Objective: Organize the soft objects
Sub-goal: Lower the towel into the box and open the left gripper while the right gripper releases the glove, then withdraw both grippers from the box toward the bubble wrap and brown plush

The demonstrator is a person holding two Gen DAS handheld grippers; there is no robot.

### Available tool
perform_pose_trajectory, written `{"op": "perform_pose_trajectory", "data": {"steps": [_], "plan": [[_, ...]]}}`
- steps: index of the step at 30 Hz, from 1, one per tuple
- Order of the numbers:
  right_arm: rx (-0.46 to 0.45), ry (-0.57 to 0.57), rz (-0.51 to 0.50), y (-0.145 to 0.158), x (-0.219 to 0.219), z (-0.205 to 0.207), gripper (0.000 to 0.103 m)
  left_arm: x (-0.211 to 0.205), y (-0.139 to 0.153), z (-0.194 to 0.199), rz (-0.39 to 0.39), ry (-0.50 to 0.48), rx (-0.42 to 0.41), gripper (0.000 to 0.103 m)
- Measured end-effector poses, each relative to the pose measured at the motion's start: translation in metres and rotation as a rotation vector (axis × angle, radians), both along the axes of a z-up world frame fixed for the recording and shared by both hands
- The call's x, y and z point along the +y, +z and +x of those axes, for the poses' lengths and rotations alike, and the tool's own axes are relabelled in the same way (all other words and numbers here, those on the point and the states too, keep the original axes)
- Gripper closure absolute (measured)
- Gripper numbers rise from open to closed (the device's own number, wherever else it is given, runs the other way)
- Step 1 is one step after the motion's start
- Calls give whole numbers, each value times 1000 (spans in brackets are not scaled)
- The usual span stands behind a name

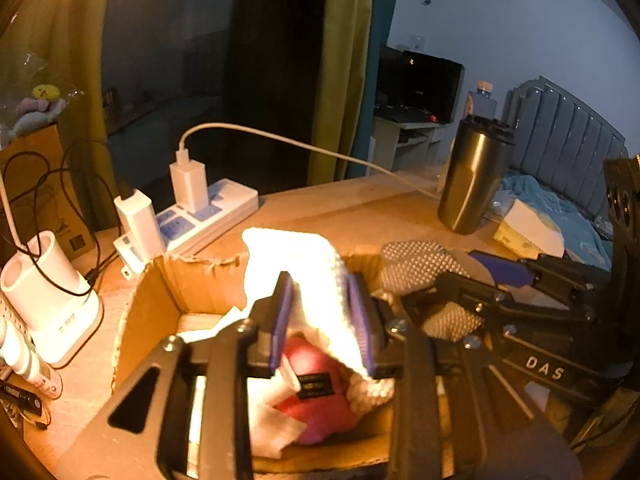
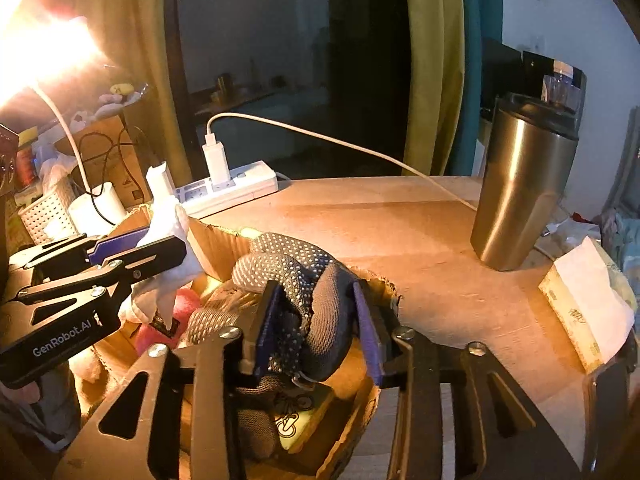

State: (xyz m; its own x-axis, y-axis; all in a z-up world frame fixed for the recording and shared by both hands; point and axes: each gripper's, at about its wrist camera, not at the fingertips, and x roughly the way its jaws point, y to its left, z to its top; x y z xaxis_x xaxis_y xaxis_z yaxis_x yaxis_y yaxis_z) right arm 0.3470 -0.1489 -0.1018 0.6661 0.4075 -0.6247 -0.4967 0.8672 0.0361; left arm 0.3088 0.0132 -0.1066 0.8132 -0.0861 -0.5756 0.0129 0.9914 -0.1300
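An open cardboard box point(image 1: 160, 292) point(image 2: 216, 248) stands on the wooden table, with a pink soft item point(image 1: 320, 412) point(image 2: 188, 300) inside. My left gripper point(image 1: 320, 280) point(image 2: 160, 240) is over the box. A white knitted cloth point(image 1: 304, 264) point(image 2: 168, 232) stands between its blue pads, with a gap at the left pad. My right gripper point(image 2: 316, 286) point(image 1: 468, 276) hovers over the box's right side. A grey dotted glove point(image 2: 304, 280) point(image 1: 416, 264) is bunched loosely between its pads, clear of the right one. Both grippers are open.
A steel tumbler point(image 1: 476, 176) point(image 2: 524, 184) stands at the right of the table. A power strip point(image 1: 208, 212) point(image 2: 228, 190) with chargers and a white cable lies behind the box. A white holder point(image 1: 48, 288) sits left, a tissue pack point(image 2: 584, 308) right. Lamp glare washes the left.
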Motion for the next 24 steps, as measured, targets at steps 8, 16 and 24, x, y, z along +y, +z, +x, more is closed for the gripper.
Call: {"op": "perform_pose_trajectory", "data": {"steps": [8,16,24], "plan": [[-32,-9,7,16,-4,-12,46,-2,18,-15,12,10,-39,61],[-73,-21,21,36,-12,-30,45,3,41,-40,-11,32,-107,39],[-125,-26,35,59,-15,-53,42,8,64,-72,0,59,-169,39]]}}
